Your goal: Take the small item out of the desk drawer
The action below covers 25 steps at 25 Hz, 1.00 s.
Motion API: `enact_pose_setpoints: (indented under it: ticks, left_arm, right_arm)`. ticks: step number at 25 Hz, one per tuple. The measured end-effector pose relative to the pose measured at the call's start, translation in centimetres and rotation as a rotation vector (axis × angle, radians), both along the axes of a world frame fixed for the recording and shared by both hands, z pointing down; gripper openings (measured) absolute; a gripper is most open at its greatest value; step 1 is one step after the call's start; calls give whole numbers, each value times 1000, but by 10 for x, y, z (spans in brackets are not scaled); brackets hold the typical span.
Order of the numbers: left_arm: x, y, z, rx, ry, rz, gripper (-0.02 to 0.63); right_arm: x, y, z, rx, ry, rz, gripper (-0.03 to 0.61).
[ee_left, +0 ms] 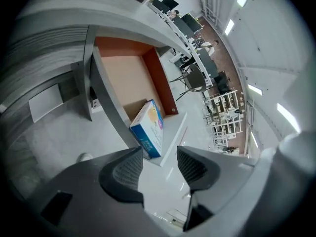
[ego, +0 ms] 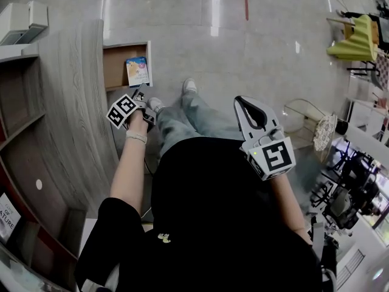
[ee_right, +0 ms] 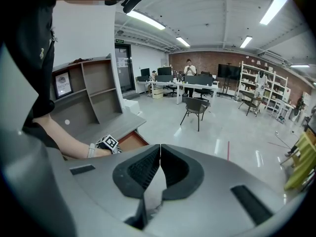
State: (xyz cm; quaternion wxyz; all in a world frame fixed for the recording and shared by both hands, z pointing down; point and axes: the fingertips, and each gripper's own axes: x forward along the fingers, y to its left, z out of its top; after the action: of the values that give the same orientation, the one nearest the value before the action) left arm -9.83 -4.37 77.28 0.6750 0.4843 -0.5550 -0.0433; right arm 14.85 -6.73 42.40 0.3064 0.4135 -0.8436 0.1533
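Observation:
The desk drawer (ego: 115,66) stands pulled open, with a brown bottom and white edges. A small blue and white box (ego: 137,71) lies at its right side. My left gripper (ego: 141,93) hovers just in front of the drawer, pointing down at it. In the left gripper view the box (ee_left: 149,127) leans in the near corner of the drawer (ee_left: 123,78), just beyond the left gripper (ee_left: 159,164), which is open with nothing between its pads. My right gripper (ego: 246,105) is held out over the floor to the right, shut and empty, its tips touching (ee_right: 160,157).
The curved grey wood desk (ego: 67,102) runs along the left, with open shelves (ego: 18,114) behind it. The person's legs and shoes (ego: 188,87) stand beside the drawer. A yellow chair (ego: 355,41) and a white wire stool (ego: 298,111) are at the right.

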Motion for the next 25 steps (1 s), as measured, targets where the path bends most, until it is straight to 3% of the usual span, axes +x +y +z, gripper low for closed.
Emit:
enact_pose_setpoints:
  ticks: [8, 25]
  left_arm:
    - [-4, -7, 31, -43, 29, -61, 235]
    - [-15, -9, 58, -105, 60, -186, 236]
  right_arm:
    - [4, -4, 8, -33, 57, 22, -2]
    - [0, -5, 13, -43, 26, 1, -2]
